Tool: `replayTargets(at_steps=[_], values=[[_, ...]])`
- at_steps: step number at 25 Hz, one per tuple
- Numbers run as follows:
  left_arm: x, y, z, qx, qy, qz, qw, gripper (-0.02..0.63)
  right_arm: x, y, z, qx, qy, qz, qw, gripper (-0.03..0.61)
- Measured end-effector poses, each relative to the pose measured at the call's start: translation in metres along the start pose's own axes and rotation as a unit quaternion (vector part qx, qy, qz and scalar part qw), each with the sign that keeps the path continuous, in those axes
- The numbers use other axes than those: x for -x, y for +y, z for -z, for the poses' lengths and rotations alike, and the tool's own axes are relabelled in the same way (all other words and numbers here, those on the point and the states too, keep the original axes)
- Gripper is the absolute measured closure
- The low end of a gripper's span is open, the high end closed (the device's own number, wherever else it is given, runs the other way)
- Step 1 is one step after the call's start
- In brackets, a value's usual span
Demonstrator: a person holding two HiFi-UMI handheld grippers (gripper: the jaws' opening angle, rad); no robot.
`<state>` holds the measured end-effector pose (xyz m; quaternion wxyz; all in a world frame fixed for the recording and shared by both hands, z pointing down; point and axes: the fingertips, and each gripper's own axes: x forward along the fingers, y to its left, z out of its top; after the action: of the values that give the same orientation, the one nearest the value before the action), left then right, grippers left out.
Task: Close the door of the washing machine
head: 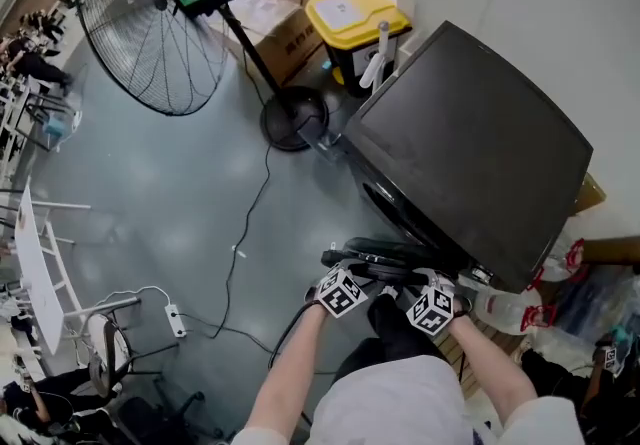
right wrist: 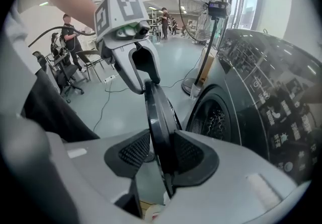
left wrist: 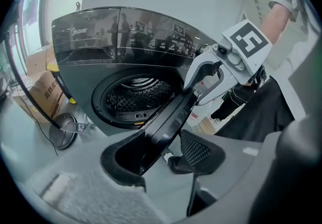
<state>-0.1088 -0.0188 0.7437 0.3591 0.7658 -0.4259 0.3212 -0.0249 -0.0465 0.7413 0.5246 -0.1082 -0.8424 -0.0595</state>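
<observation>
faintly, "midea" marks the washing machine (left wrist: 95, 62), its door (left wrist: 171, 117) open.

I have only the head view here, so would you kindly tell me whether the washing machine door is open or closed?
Observer: Open. In the left gripper view the door stands out edge-on from the washing machine, and the drum is uncovered.
Operator: Thank you. Does the right gripper hold it?
Observer: It looks so: in the right gripper view the door rim sits between the right gripper fingers, both pads against it.
Operator: And the left gripper?
Observer: The door edge passes between the left gripper fingers, but one pad stands clear of it, so no grip.
</observation>
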Motion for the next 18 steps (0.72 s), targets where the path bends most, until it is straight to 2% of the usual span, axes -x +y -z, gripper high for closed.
replayTargets(at_steps=[8,13,18], values=[[0.000,0.012,-0.006,-0.019,0.012,0.041,0.9989,0.402,-0.002,-0.007,-0.007,-0.042,-0.001,0.011,0.999,0.426],[-0.001,0.022,-0.018,-0.035,0.018,0.053,0.9978,0.402,0.000,-0.019,-0.011,-0.104,-0.015,0.020,0.994,0.422],[0.004,0.020,-0.022,-0.049,0.041,0.081,0.9947,0.403,0.000,-0.017,-0.012,-0.127,0.011,0.022,0.992,0.420]])
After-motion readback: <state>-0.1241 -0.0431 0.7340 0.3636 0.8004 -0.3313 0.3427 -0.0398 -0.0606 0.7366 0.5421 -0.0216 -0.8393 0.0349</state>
